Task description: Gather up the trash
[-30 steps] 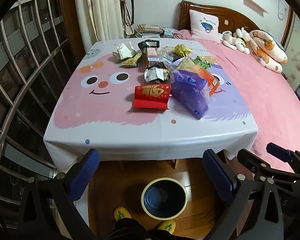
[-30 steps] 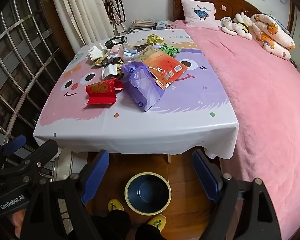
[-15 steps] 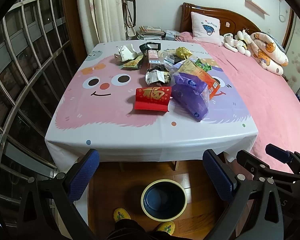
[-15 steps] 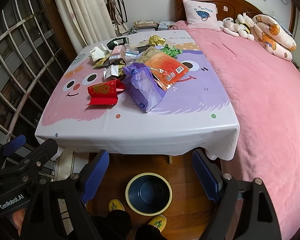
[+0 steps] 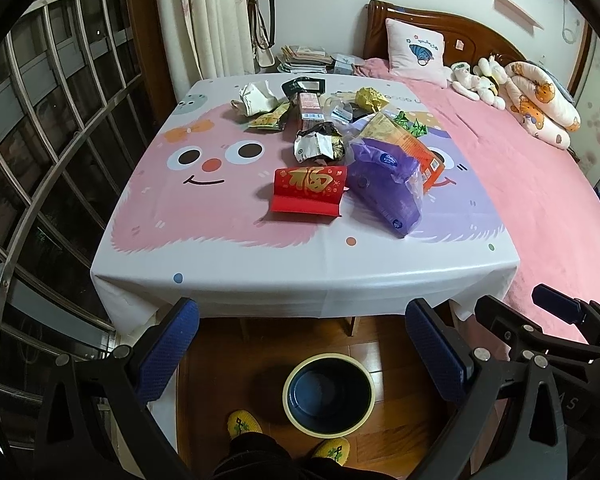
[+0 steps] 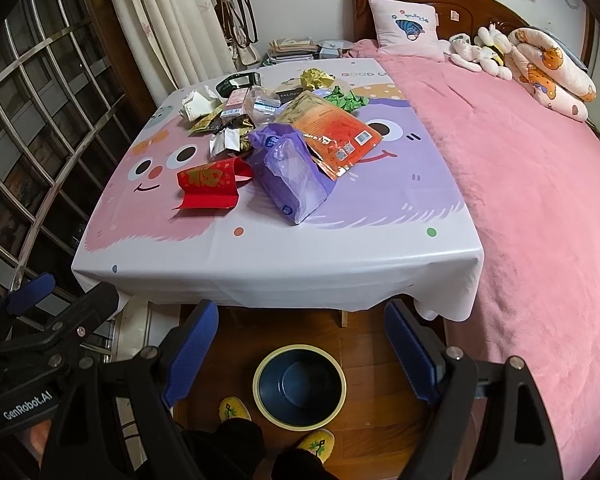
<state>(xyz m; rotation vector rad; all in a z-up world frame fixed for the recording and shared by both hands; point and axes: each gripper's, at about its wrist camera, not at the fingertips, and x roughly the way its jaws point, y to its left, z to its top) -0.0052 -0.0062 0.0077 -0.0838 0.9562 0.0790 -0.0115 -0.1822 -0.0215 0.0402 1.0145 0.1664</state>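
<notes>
Trash lies on the cartoon tablecloth (image 5: 204, 216): a red packet (image 5: 309, 191) (image 6: 210, 184), a purple plastic bag (image 5: 384, 184) (image 6: 290, 176), an orange packet (image 5: 410, 146) (image 6: 332, 132), a foil wrapper (image 5: 320, 144), crumpled white paper (image 5: 256, 96) and more wrappers behind. A dark bin with a cream rim (image 5: 329, 393) (image 6: 299, 386) stands on the floor in front of the table. My left gripper (image 5: 302, 346) and my right gripper (image 6: 300, 344) are both open and empty, held above the bin, short of the table's near edge.
A pink bed (image 6: 540, 184) runs along the table's right side, with a pillow (image 5: 416, 50) and soft toys (image 5: 476, 80). Window bars (image 5: 40, 140) are on the left. A person's yellow slippers (image 5: 243, 428) stand by the bin on the wooden floor.
Both views have tilted slightly, so the table sits a little lower in the frame. Both grippers stay open and nothing on the table has moved.
</notes>
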